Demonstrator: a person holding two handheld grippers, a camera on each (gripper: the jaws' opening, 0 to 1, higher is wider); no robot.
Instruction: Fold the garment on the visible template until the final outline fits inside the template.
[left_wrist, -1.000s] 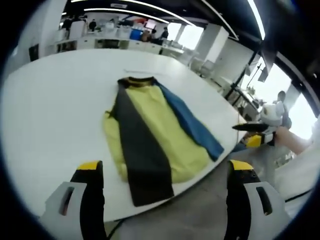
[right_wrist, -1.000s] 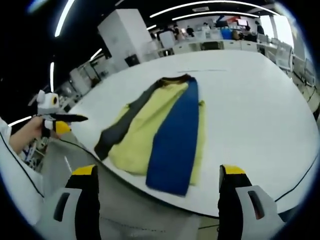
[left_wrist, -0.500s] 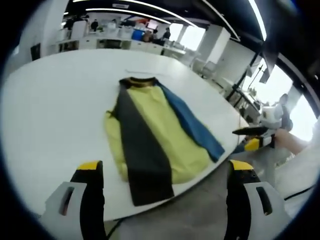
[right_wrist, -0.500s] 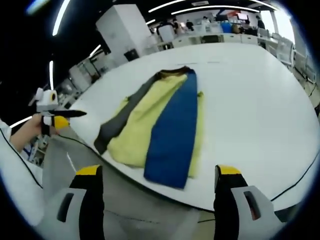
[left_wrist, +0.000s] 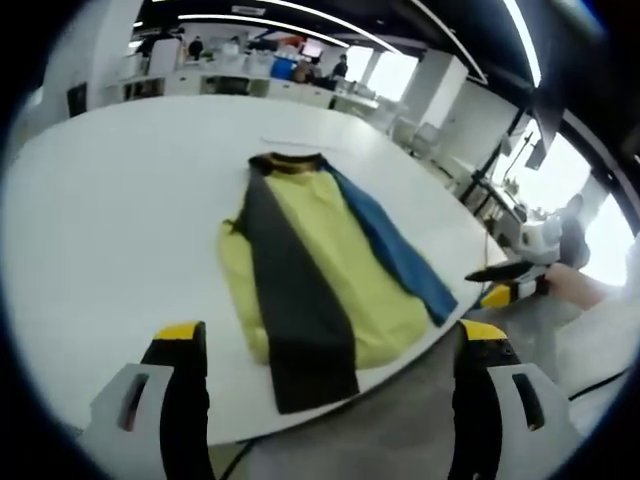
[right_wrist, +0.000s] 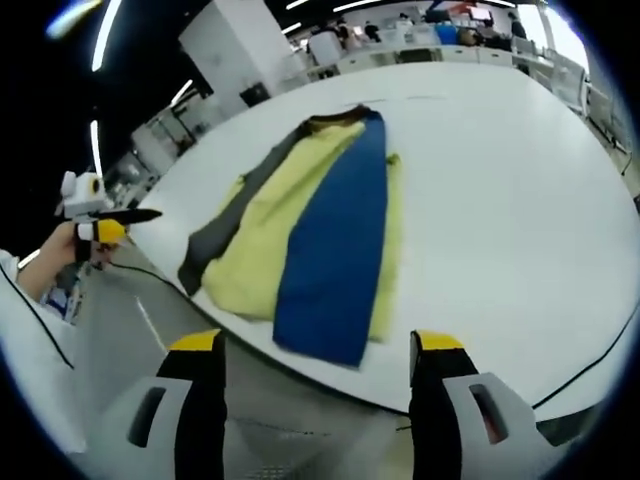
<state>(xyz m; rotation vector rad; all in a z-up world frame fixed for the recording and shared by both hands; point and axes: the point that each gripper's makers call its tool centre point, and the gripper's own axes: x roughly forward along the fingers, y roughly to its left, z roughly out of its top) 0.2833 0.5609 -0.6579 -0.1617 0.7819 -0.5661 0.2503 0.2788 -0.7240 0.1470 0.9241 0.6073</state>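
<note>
I see a big white round tabletop (left_wrist: 100, 230), grey floor (right_wrist: 120, 340) below it, white desks (left_wrist: 250, 88) behind, a white pillar (right_wrist: 245, 50), bright windows (left_wrist: 610, 230), strip ceiling lights (left_wrist: 250, 22).

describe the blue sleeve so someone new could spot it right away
Start at the big white table and find the yellow shirt lying near its front edge. The blue sleeve is the long strip folded down the shirt's length; the other strip beside it, the dark sleeve, is charcoal.
</note>
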